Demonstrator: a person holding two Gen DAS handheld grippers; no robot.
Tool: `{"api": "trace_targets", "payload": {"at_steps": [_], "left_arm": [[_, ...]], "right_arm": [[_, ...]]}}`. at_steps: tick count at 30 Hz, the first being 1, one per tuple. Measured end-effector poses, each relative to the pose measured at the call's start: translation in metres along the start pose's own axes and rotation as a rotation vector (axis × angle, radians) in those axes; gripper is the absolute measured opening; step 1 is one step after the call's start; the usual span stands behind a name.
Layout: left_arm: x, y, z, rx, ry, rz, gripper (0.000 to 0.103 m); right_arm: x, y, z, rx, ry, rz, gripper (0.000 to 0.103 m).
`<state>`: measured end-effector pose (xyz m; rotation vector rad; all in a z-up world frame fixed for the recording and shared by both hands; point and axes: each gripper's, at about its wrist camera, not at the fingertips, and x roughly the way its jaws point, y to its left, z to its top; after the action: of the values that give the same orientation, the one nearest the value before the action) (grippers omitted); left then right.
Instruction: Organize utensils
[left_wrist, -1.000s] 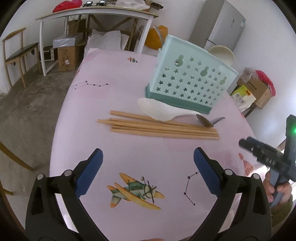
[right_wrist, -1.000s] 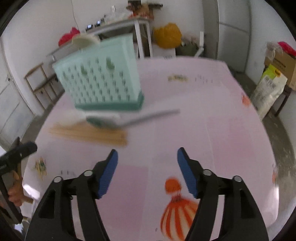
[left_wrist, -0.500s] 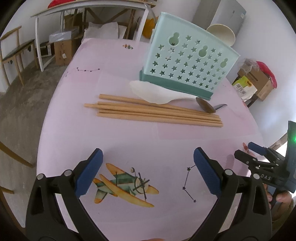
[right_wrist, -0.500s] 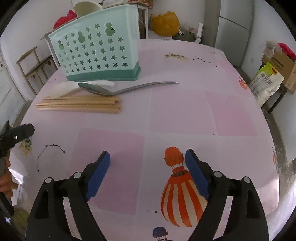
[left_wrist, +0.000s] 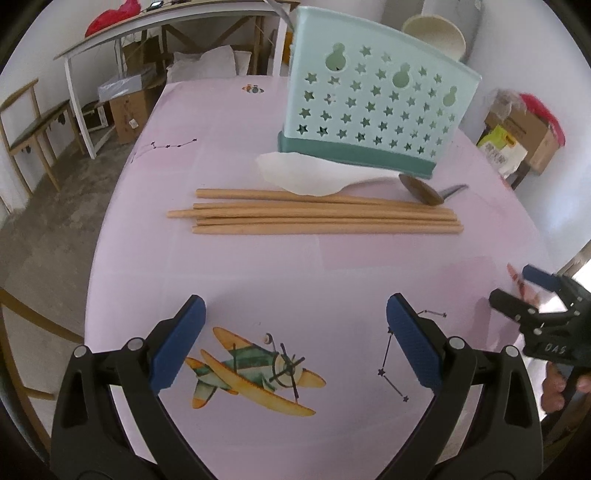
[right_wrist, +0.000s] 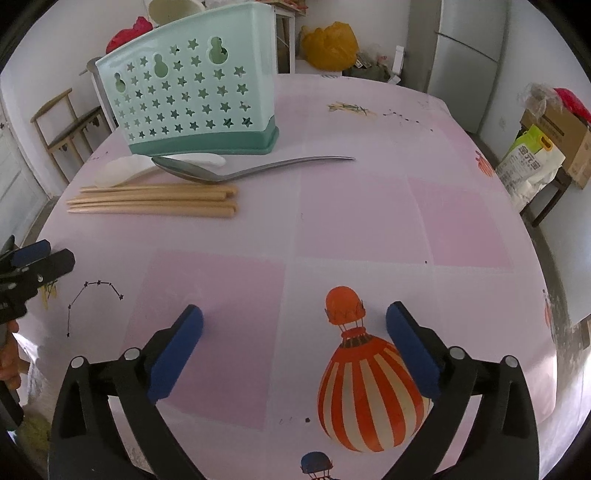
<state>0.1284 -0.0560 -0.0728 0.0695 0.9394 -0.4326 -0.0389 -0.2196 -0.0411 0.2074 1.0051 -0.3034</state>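
Task not started: chopsticks (left_wrist: 325, 218), white spoon (left_wrist: 303, 175), metal spoon (right_wrist: 236, 170) all on tablecloth just in front of star-pierced caddy (left_wrist: 373, 114). Left gripper (left_wrist: 295, 343) and right gripper (right_wrist: 295, 347) both wide, empty, near caddy's front. 3 utensil kinds left to load.

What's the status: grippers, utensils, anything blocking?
Left gripper and right gripper open, empty, above the table. Chopsticks, white spoon and metal spoon lie loose before the holder. Nothing blocking.
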Motion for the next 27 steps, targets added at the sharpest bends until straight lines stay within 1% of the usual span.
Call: {"api": "trace_targets", "payload": {"at_steps": [2, 9, 15, 27], "left_arm": [[0.001, -0.003, -0.001, 0.021, 0.004, 0.016, 0.095], [0.001, -0.006, -0.003, 0.036, 0.001, 0.04, 0.095], [0.004, -0.013, -0.008, 0.087, -0.002, 0.097, 0.095], [0.003, -0.013, -0.008, 0.082, -0.006, 0.102, 0.095]], "right_arm": [[0.0, 0.0, 0.0, 0.001, 0.001, 0.0, 0.096], [0.0, 0.0, -0.001, 0.007, -0.003, 0.007, 0.097], [-0.001, -0.001, -0.002, 0.004, -0.008, 0.009, 0.097], [-0.001, -0.003, -0.002, 0.004, 0.003, 0.01, 0.097]]}}
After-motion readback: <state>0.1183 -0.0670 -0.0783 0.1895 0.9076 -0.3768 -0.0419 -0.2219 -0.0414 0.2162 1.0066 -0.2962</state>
